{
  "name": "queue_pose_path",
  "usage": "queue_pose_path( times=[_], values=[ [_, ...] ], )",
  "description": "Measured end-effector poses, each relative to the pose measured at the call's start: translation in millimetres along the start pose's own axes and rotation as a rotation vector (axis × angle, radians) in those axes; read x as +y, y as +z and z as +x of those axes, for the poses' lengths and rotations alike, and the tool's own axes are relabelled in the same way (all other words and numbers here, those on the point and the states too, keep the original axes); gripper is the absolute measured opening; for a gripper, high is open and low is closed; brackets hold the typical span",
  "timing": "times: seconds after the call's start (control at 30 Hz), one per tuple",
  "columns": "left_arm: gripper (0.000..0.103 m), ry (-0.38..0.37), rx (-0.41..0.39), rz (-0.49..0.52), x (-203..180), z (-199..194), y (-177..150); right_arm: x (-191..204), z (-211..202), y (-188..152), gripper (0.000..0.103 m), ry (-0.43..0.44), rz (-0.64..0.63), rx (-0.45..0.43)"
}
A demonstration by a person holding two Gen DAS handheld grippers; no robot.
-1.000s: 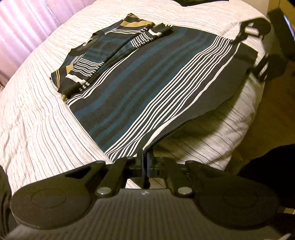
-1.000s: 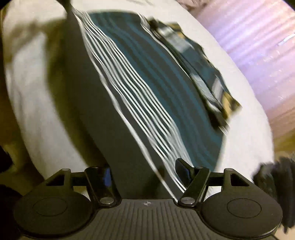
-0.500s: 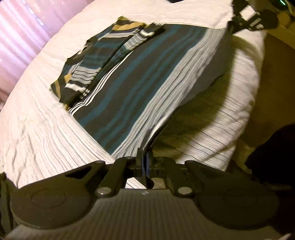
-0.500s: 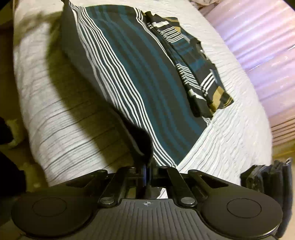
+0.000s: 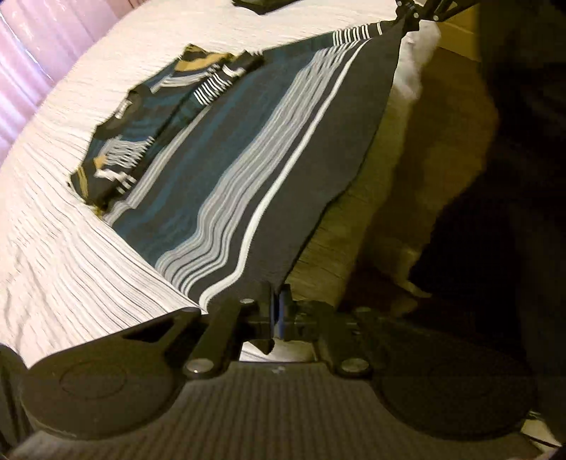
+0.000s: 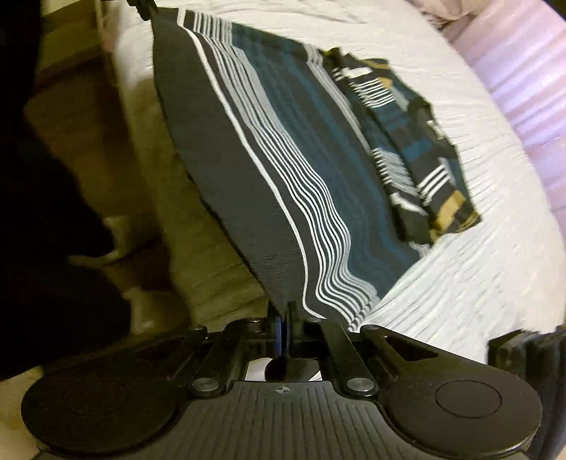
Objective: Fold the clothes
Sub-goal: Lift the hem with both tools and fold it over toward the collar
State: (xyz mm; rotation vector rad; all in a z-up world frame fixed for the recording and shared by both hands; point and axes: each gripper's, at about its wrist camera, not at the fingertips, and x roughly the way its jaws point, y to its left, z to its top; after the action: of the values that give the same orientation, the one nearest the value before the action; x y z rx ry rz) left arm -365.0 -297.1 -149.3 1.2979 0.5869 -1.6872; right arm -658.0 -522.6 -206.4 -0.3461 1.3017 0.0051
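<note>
A dark striped garment, black and teal with white stripes, lies on the white bed. Its far part is folded over, with tan patches showing. My left gripper is shut on one corner of the near hem. The right gripper is shut on the other hem corner, and it shows at the top of the left wrist view. The black hem band hangs stretched in the air between them, lifted off the bed's edge.
The white ribbed bedspread spreads beyond the garment. Pink curtains stand behind the bed. A tan floor lies beside the bed, with a person's dark clothing close by. A dark object sits at the right edge.
The right gripper shut on the hem corner. Both grippers rose, pulling the near hem up off the bed edge and taut between them.
</note>
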Motion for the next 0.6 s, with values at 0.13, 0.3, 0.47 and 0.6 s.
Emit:
queue_pose_path(
  times=[0.13,0.3,0.47,0.6],
  values=[
    [0.000,-0.100,0.047,-0.018,-25,-8,-11,25,-15,-15,0.000,0.088,0.021,0.039],
    [0.000,-0.116,0.065,0.004,-22,-10,-2,40,-23,-27,0.000,0.165,0.029,0.065],
    [0.000,0.049,0.002,-0.025,47,-24,40,-16,-46,-3,0.000,0.084,0.046,-0.034],
    [0.001,0.183,-0.068,-0.037,110,-33,81,-87,-59,24,0.000,-0.028,0.042,-0.135]
  ],
)
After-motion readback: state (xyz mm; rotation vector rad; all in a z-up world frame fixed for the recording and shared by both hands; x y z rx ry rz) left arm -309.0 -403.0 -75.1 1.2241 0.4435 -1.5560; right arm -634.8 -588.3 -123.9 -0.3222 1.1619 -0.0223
